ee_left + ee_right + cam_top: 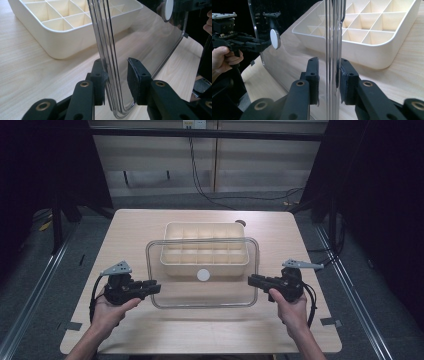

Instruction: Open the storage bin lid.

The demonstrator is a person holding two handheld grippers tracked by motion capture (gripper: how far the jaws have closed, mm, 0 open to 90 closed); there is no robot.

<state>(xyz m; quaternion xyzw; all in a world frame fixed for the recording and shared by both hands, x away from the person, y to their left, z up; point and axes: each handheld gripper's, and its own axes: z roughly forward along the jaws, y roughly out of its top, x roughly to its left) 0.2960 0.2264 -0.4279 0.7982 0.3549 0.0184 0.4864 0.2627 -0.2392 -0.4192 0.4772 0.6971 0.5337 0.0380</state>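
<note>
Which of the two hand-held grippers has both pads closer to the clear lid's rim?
The right hand-held gripper: its pads sit nearly against the clear lid rim on both sides. The left hand-held gripper shows a plain gap at one pad.

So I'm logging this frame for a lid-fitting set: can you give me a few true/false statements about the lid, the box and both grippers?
1. The clear lid is held at both ends, by the left gripper and the right gripper. True.
2. The cream divided box holds small parts. False: its compartments look empty.
3. The lid is fully seated on the box. False: it is held off the box, on the near side.
4. The lid carries a round white disc. True.
</note>
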